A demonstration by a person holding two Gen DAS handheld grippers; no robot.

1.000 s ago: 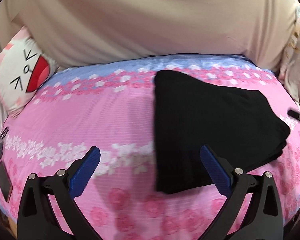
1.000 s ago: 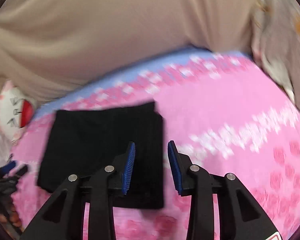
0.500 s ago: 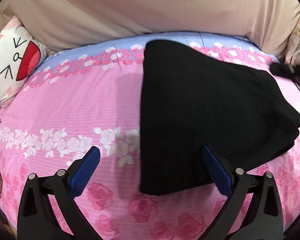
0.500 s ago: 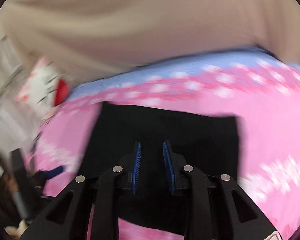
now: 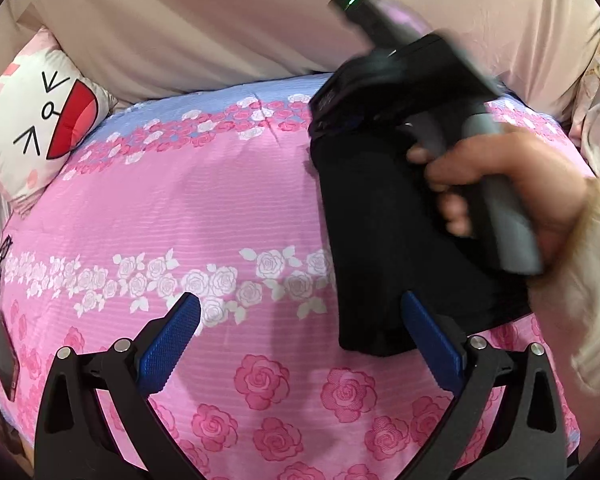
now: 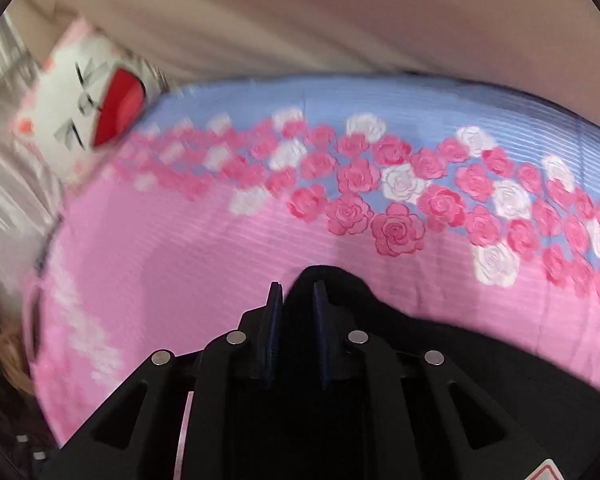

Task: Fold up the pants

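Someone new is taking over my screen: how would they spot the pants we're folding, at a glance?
Start from the pink rose-print bedsheet that fills the left wrist view. On its right side lies a folded black bundle, the pants, with the right gripper closing on a bunched far edge of them. They are the only plain black fabric on the floral sheet; the cartoon-face pillow sits far left.

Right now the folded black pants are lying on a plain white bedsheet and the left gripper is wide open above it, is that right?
Not quite: the sheet is not plain white. It is pink with a rose print and a blue band along the far edge, as the left wrist view shows. The rest holds: the folded black pants lie on it, and the left gripper is wide open above it.
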